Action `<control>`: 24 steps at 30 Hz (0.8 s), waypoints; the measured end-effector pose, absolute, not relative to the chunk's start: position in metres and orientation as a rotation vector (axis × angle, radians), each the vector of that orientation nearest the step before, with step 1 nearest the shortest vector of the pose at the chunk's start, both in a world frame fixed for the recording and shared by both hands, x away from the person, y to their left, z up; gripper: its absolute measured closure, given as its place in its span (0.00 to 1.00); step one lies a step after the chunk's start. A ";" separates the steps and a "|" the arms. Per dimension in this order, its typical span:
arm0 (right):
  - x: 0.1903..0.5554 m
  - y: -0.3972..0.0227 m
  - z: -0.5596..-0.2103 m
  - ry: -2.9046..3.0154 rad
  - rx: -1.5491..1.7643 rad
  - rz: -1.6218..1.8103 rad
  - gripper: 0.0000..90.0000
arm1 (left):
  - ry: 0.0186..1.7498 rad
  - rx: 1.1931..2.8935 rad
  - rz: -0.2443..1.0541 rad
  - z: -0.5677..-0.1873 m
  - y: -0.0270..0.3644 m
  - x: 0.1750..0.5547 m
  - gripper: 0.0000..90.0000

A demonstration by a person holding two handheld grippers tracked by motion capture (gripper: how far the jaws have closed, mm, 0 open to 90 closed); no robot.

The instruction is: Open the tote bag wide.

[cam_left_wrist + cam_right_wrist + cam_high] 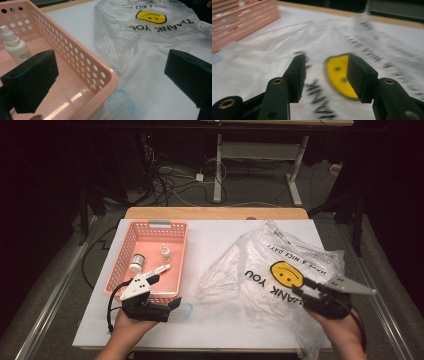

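Plastic bag (272, 270) with the yellow smiley and THANK YOU print lies crumpled on the white table cover (210, 325), right half of the table, just beside the pink basket (125, 251) but not touching it as far as I can tell. My read on the step – I'm between grabs on the bag, likely lining up a pinch to spread or open it so the basket items can go in; that is a guess from the layout. Right gripper (325, 65) hovers low over the bag by the smiley, jaws parted about halfway, nothing between the pads, film lying under them – the right gripper view is smeared. Left gripper (172, 304) sits at the near right corner of the basket, jaws spread wide, one over the basket floor and one over the table, holding nothing. Basket holds a dropper bottle (15, 45), a small white jar (136, 262) and a thin tube-like item I can't identify. Next move calls for dropping the right jaws onto a raised fold or the bag's edge and closing on a single layer, not a flat patch, or the pads will slide off
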State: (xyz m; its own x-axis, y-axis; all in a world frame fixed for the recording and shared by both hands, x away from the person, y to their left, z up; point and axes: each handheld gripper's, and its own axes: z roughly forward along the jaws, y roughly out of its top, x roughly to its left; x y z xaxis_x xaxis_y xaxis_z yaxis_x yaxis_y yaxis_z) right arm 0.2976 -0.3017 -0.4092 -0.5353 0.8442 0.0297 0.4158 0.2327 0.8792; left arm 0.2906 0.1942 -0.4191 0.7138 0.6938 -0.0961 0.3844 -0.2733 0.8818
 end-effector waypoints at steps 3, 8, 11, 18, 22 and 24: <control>0.289 -0.283 -0.417 2.126 1.120 1.233 0.57 | 0.831 1.902 0.380 -0.420 0.194 0.291 0.00; 0.277 -0.246 -0.437 2.282 1.050 1.190 0.57 | 0.832 1.903 0.380 -0.420 0.194 0.291 0.00; 0.277 -0.228 -0.444 2.357 1.012 1.137 0.54 | 0.829 1.908 0.380 -0.420 0.193 0.291 0.00; 0.288 -0.200 -0.468 2.479 1.001 0.986 0.42 | 0.826 1.910 0.378 -0.421 0.193 0.291 0.00; 0.286 -0.201 -0.475 2.459 1.013 0.949 0.55 | 0.826 1.910 0.379 -0.421 0.194 0.291 0.00; 0.286 -0.203 -0.474 2.444 1.026 0.930 0.67 | 0.827 1.908 0.379 -0.420 0.194 0.290 0.00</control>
State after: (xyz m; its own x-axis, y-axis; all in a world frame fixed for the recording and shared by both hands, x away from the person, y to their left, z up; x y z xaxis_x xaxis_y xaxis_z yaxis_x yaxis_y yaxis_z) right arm 0.2863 -0.2028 -0.4738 -0.6857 0.7262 -0.0492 0.5098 0.5275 0.6796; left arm 0.2905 0.1938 -0.4204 0.7191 0.6891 -0.0896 0.3819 -0.2842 0.8794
